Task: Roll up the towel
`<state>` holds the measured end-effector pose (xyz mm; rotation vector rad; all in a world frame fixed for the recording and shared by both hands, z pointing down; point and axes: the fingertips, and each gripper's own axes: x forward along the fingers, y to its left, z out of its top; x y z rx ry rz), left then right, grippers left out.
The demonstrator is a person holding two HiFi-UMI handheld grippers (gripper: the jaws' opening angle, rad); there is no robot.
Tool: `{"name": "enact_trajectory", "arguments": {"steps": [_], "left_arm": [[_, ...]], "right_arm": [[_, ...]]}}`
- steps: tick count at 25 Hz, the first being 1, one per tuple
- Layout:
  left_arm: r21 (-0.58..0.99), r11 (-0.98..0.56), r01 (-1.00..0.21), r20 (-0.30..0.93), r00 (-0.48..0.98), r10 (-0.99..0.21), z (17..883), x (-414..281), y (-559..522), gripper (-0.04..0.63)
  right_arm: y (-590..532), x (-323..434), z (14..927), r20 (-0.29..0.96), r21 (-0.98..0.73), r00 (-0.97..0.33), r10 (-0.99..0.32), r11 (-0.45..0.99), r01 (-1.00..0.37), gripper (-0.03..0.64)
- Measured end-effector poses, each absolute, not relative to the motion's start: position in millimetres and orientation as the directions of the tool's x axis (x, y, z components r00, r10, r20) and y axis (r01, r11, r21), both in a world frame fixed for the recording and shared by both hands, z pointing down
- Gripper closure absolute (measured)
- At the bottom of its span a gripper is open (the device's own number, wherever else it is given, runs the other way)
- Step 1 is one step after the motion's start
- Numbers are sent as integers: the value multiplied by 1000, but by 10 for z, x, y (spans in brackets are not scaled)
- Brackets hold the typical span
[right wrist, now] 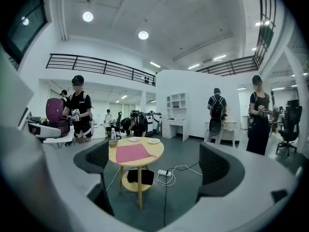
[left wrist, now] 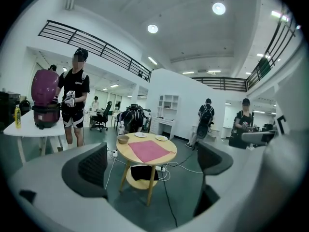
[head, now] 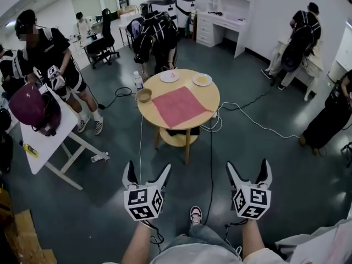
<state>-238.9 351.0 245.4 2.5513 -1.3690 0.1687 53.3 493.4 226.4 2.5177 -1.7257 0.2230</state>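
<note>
Jaws of left gripper point(head: 146, 176) apart, empty; right gripper point(head: 249, 172) likewise.

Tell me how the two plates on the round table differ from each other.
In the head view, the left plate carries something small and pinkish; the right plate carries something yellow. The left plate lies nearer the bottle and the bowl; the right plate lies nearer the table's right edge. Both are white and round, and lie beyond the pink towel.
</note>
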Motion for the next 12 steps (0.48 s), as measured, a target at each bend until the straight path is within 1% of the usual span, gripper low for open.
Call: {"name": "enact_trajectory", "arguments": {"steps": [6, 12], "left_arm": [[143, -522, -841, 216, 541, -813, 2442, -2105, 3027, 12], [136, -510, -849, 236, 528, -816, 2443, -1734, 2595, 12]], "right_arm": [[4402, 871, 2290, 166, -33, 338, -926, -348, -937, 30], [3908, 1294, 2343, 194, -35, 323, -926, -335, -941, 38]]}}
